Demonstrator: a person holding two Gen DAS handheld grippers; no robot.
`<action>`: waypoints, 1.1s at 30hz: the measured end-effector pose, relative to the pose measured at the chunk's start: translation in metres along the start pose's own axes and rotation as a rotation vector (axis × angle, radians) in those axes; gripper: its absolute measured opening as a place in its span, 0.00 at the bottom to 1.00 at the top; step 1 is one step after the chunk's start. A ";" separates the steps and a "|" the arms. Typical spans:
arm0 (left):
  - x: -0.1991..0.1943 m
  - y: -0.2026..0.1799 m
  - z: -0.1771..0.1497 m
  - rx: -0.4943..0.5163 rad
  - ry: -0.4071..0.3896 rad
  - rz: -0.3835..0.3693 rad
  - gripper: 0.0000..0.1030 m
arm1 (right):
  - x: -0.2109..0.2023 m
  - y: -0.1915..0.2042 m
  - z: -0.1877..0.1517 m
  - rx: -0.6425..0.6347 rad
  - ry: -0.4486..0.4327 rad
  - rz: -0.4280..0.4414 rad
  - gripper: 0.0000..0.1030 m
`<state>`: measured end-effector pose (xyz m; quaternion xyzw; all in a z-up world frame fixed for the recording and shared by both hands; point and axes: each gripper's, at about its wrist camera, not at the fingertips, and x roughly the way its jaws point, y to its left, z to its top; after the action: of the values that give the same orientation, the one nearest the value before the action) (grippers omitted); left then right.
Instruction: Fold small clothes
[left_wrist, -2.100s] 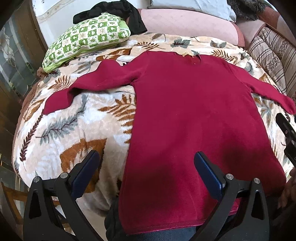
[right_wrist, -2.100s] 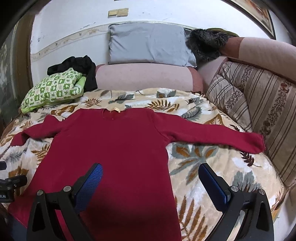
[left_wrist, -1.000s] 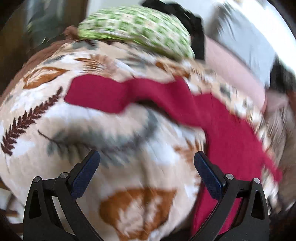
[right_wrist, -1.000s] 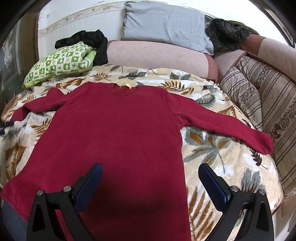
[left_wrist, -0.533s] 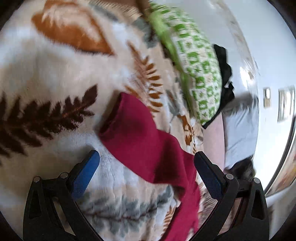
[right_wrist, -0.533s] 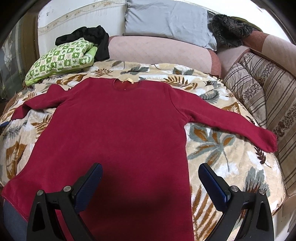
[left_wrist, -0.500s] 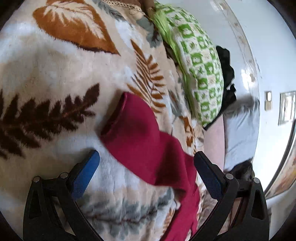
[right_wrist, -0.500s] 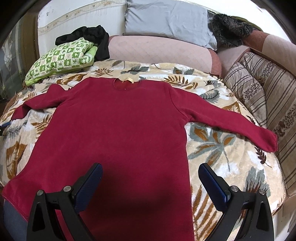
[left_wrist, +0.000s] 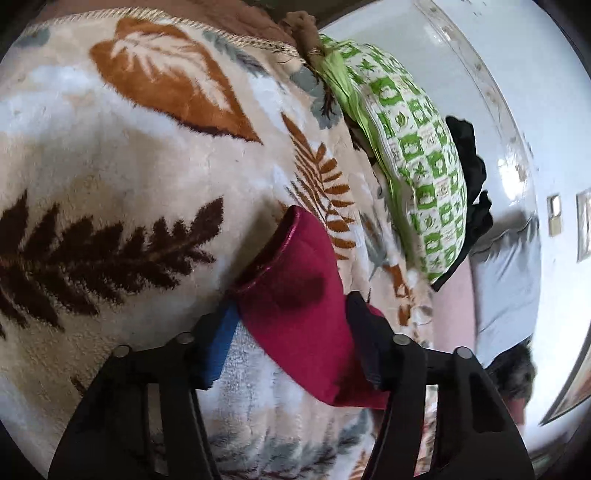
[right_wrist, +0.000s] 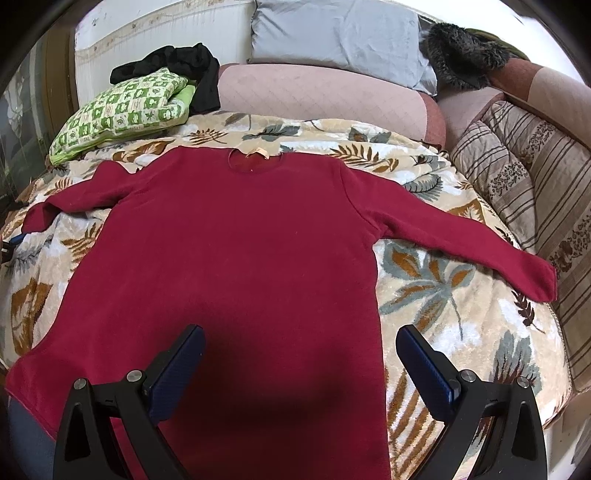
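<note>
On leaf-print blanket (right_wrist: 436, 295): red sweater (right_wrist: 236, 258), green pillow (right_wrist: 122, 110).

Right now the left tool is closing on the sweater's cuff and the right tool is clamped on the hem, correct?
Not quite. The right tool hangs open above the sweater, gripping nothing, as the right wrist view shows. The left tool has just been closing on the cuff.

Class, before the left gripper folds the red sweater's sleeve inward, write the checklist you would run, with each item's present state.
1. Left gripper closed on the sleeve near the cuff: ok; its jaws have just been closing, sleeve between them.
2. Blanket not pinched in: cannot tell.
3. Sweater body flat: ok.
4. Right gripper open, holding nothing: ok.
5. Other sleeve spread out: ok.
</note>
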<state>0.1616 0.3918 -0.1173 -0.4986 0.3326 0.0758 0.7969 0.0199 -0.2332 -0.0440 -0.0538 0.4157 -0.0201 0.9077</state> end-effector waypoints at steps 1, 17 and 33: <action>0.000 -0.002 -0.001 0.016 0.001 0.004 0.37 | 0.000 0.000 0.000 -0.001 0.002 0.000 0.99; -0.064 -0.213 -0.069 0.504 -0.095 -0.215 0.08 | -0.010 -0.008 -0.007 0.058 -0.005 0.033 0.99; 0.104 -0.306 -0.313 0.725 0.326 -0.228 0.08 | -0.022 -0.052 -0.005 0.243 -0.046 0.072 0.99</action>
<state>0.2377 -0.0452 -0.0409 -0.2244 0.4026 -0.2151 0.8610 0.0025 -0.2837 -0.0247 0.0709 0.3910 -0.0366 0.9169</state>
